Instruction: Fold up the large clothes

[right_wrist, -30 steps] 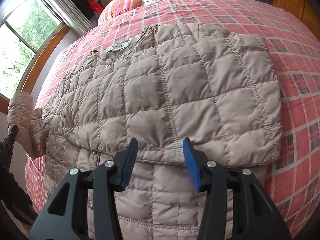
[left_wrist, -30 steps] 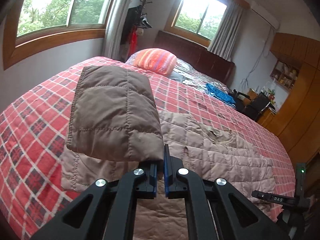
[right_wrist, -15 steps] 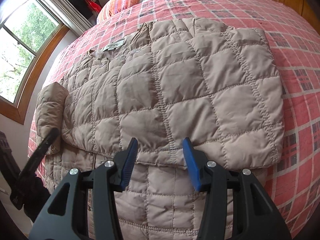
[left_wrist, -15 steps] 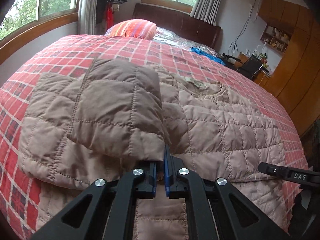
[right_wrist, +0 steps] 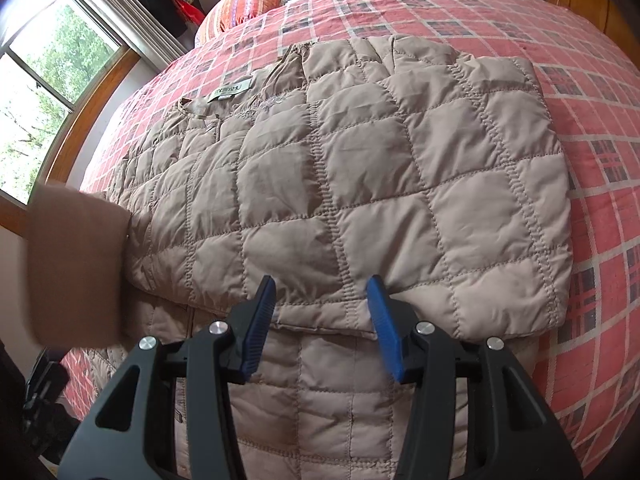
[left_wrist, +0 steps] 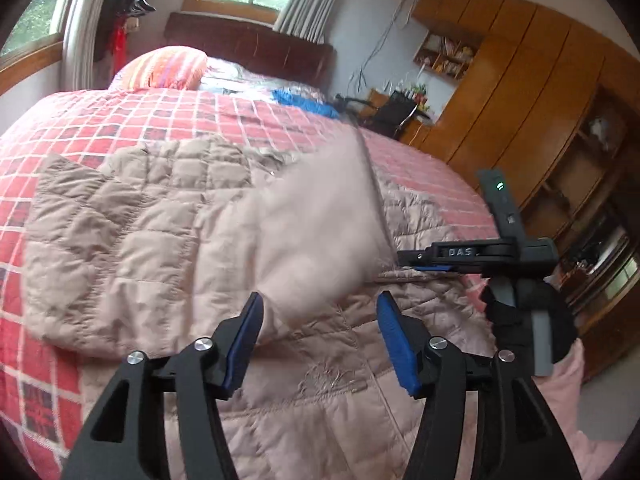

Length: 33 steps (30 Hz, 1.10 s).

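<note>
Jacket [right_wrist: 352, 184], a beige quilted one, is lying spread across the red plaid bedspread [right_wrist: 600, 168], collar toward the pillow end, hem reaching the foot edge nearest me. I am reading this as the sleeve-folding step. The right side is already lying folded over the body. On the left side, a blurred sleeve [left_wrist: 320, 232] is hanging in the air above the jacket's middle, apparently free of any grip and dropping. My left gripper [left_wrist: 318, 344] is hovering with its blue fingers spread wide, holding nothing. My right gripper [right_wrist: 322, 322] is also gaping, empty, and sitting just above the lower edge of the folded panel. Next, I judge, I need to let the sleeve settle flat, then take the hem with both grippers and bring it up toward the collar; the puffy fabric may spring back.

Around the bed, a striped pillow [left_wrist: 172, 68] is sitting by the dark headboard, blue cloth [left_wrist: 304, 102] is lying near the far edge, windows are lighting the left wall, and wooden cabinets [left_wrist: 520, 80] are lining the right.
</note>
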Each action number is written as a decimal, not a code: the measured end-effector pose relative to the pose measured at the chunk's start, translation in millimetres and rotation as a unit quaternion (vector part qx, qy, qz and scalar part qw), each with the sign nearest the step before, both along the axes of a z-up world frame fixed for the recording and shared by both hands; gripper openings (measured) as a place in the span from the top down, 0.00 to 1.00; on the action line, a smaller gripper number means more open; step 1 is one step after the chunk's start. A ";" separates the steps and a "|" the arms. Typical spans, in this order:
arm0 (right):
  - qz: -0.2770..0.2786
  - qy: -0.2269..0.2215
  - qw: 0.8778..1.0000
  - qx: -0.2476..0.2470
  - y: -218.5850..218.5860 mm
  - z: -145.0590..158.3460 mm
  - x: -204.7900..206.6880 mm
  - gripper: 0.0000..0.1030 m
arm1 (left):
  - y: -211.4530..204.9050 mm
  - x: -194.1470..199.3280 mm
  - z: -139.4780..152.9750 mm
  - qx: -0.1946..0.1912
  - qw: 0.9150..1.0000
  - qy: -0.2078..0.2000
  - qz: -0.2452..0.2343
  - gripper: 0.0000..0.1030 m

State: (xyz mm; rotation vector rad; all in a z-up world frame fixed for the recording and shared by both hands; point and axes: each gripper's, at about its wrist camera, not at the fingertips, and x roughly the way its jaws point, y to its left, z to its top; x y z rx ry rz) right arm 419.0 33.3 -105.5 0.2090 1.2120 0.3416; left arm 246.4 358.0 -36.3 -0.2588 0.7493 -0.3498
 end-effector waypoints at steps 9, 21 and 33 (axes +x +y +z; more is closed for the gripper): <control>0.068 0.004 0.996 0.055 34.7 14.2 -16.5 0.52 | 122.5 -6.3 -11.5 0.073 0.966 0.042 0.244 0.39; 0.118 0.022 0.992 0.049 79.9 -9.6 -25.9 0.90 | 161.1 10.9 -49.1 -0.018 0.966 0.070 0.247 0.51; 0.058 -0.051 0.993 0.089 18.4 44.8 -20.6 0.96 | 102.8 21.2 -9.7 -0.039 0.975 0.030 0.215 0.91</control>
